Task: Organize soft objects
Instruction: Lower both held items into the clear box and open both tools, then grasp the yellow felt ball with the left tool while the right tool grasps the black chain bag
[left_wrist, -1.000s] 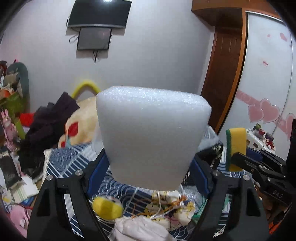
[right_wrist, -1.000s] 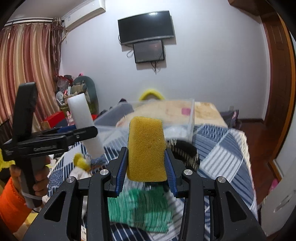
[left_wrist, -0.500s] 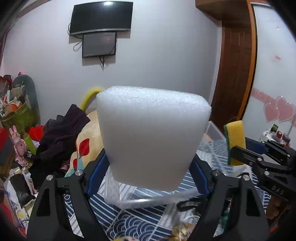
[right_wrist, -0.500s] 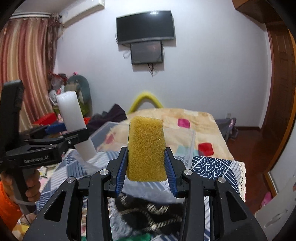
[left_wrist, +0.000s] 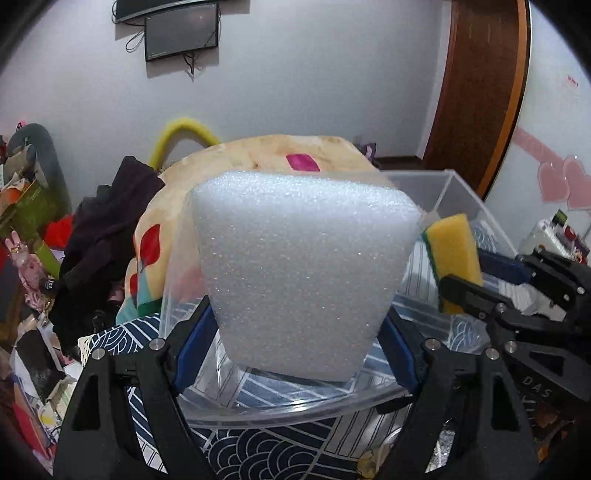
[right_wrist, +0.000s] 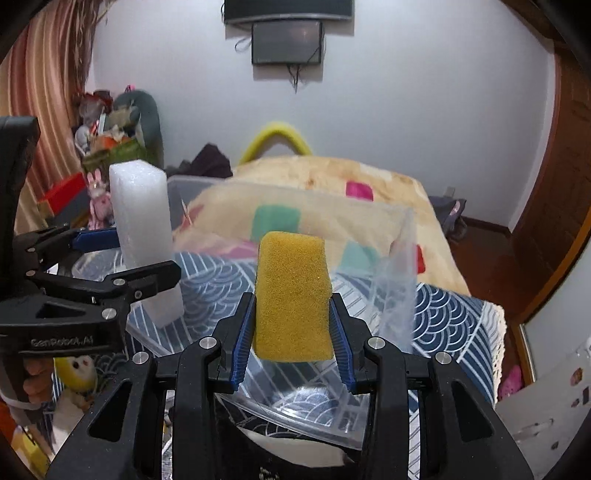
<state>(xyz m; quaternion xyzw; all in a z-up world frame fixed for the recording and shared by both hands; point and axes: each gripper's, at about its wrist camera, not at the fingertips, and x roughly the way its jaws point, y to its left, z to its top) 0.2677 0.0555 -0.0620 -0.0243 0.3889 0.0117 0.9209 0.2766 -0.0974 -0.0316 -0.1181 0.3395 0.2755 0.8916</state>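
Left wrist view shows the left gripper (left_wrist: 295, 328) clamping a white foam block (left_wrist: 303, 273), the right gripper (right_wrist: 293, 325) clamping a yellow sponge (right_wrist: 291, 299), both poised over the clear bin (left_wrist: 458, 192) just beyond; next, I judge, lowering and releasing inside

The clear bin (right_wrist: 400, 236) gapes open-topped, with its upright walls ringing both claws.

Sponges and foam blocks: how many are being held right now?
2. The white foam block is clamped in the left gripper; the yellow sponge is clamped in the right gripper. Both hang over the clear plastic bin. Others may be hidden.
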